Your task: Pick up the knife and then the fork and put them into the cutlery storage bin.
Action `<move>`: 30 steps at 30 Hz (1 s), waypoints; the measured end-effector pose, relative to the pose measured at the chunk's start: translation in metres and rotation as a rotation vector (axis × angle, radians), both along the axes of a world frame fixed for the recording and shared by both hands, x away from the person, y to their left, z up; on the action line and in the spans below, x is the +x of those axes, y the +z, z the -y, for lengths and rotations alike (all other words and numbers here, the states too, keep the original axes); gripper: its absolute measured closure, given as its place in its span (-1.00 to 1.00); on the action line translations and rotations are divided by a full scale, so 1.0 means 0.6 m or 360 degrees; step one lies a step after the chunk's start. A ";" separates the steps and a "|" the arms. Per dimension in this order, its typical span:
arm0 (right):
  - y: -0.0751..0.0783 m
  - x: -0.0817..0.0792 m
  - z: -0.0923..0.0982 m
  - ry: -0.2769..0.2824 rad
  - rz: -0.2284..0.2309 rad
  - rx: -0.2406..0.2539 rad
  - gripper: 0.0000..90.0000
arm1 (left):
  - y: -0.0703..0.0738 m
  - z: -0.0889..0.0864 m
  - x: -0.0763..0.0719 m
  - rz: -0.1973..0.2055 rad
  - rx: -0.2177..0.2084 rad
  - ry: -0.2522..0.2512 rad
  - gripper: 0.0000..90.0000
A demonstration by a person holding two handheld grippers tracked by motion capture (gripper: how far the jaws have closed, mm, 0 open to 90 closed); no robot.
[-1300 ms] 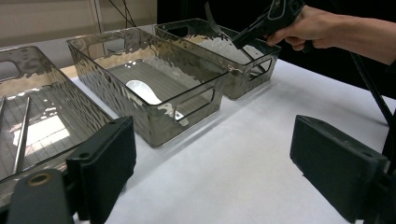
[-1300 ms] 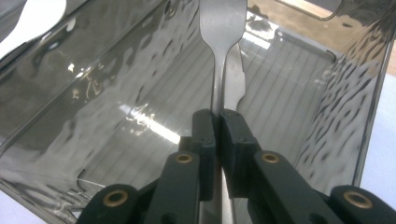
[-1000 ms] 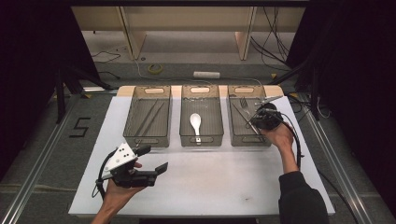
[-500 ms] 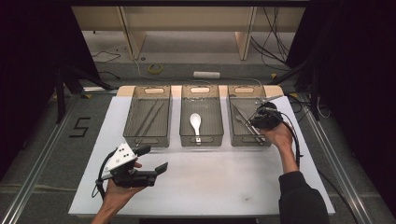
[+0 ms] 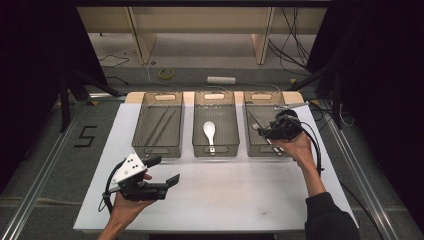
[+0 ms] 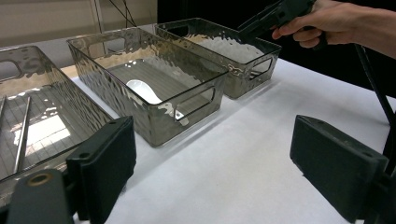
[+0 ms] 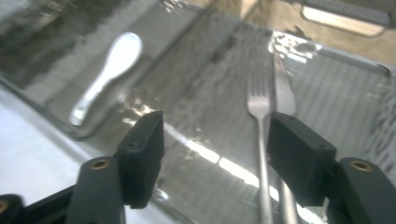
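A: Right hand-held gripper (image 5: 270, 131) hangs over the right-hand smoked clear plastic bin (image 5: 260, 107), and its jaws have just been opening. Anything between them?

B: Nothing gripped. In the right gripper view (image 7: 212, 133) the pads stand apart above the bin floor, and the silver metal fork (image 7: 258, 112) lies flat below beside the right pad, a silver knife (image 7: 284, 93) alongside it.

A: And the left hand-held gripper (image 5: 165, 171)?

B: Near left over the white desk (image 5: 240, 195), jaws wide, empty (image 6: 210, 163).

A: Middle bin (image 5: 216, 100)?

B: It holds a white ceramic spoon (image 5: 209, 134). The left bin (image 5: 165, 102) holds thin metal sticks (image 5: 161, 126).
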State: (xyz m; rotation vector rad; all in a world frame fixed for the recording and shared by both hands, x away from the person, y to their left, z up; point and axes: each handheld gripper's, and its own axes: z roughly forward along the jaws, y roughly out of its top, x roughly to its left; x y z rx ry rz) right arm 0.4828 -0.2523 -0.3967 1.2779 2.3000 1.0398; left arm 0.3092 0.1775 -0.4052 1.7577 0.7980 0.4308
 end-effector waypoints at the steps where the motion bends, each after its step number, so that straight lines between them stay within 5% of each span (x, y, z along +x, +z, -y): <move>1: 0.003 -0.005 -0.002 0.0004 0.0011 0.0014 -0.22 | 0.000 0.000 0.000 0.0000 0.0002 -0.0001 -0.69; 11: 0.019 -0.052 -0.014 0.0024 0.0104 0.0075 -0.48 | -0.001 0.000 0.000 -0.0002 0.0003 0.0003 -0.69; 30: 0.019 -0.142 -0.035 0.0155 0.0260 0.0200 -0.56 | -0.002 0.001 0.001 -0.0024 -0.0008 -0.0007 -0.69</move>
